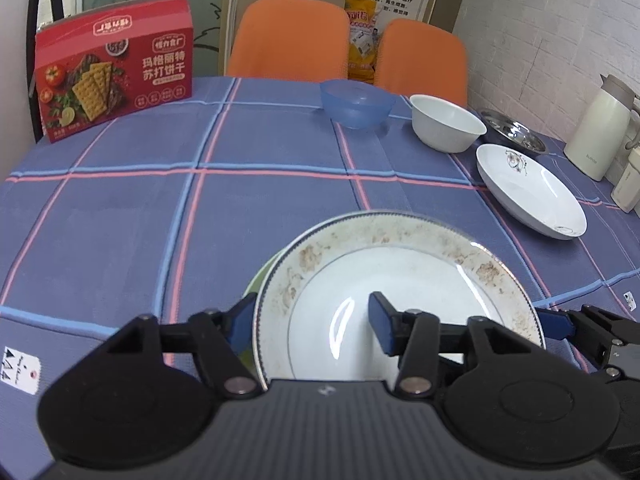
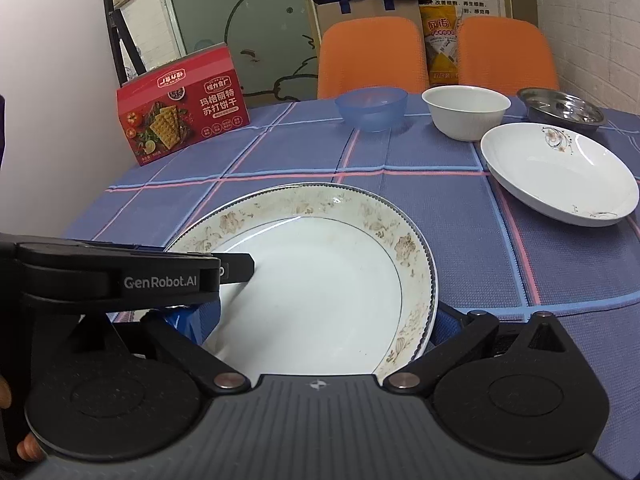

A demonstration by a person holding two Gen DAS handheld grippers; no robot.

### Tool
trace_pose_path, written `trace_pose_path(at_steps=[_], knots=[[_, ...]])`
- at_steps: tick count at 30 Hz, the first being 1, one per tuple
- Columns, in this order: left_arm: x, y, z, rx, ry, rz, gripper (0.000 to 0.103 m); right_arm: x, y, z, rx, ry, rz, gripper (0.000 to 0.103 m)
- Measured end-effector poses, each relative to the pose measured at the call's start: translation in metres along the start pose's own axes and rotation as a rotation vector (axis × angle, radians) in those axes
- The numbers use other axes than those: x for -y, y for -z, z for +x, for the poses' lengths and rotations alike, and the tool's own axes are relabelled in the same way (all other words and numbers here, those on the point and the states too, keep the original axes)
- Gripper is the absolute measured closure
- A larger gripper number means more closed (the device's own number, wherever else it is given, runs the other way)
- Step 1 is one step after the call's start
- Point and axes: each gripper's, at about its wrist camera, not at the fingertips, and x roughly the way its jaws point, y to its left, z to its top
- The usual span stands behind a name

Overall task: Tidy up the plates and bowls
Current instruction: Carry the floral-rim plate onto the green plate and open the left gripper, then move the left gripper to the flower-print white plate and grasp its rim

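Both your left claw [image 1: 312,316] and right claw [image 2: 320,320] gape beside the flowered plate [image 2: 320,280]; back them off its rim without nudging.

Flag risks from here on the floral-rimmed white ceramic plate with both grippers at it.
1. The left gripper has its jaws straddling the rim of the floral-rimmed white ceramic plate without pinching it. Lifting now could drop it.
2. The plate appears to sit off-centre on a pale green dish, so a nudge may slide it.
3. The right gripper is open and crowds the left one. They could knock together.
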Motion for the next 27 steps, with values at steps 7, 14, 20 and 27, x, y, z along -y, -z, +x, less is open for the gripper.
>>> trace_pose_path(at_steps=[7, 14, 20, 27], knots=[[0.005, -0.008, -0.031, 0.134, 0.003, 0.023, 0.028, 0.009, -0.002, -0.005, 0.044, -0.034, 0.021, 0.014], [0.015, -0.007, -0.028, 0.108, 0.002, 0.014, 0.028, 0.033, -0.003, -0.013, 0.063, -0.016, 0.101, 0.014], [0.038, -0.008, -0.026, 0.103, 0.007, 0.045, 0.028, 0.062, 0.002, -0.024, 0.074, 0.010, 0.192, 0.014], [0.068, -0.011, -0.022, 0.100, 0.021, 0.107, 0.027, 0.092, 0.009, -0.036, 0.088, 0.052, 0.265, 0.013]])
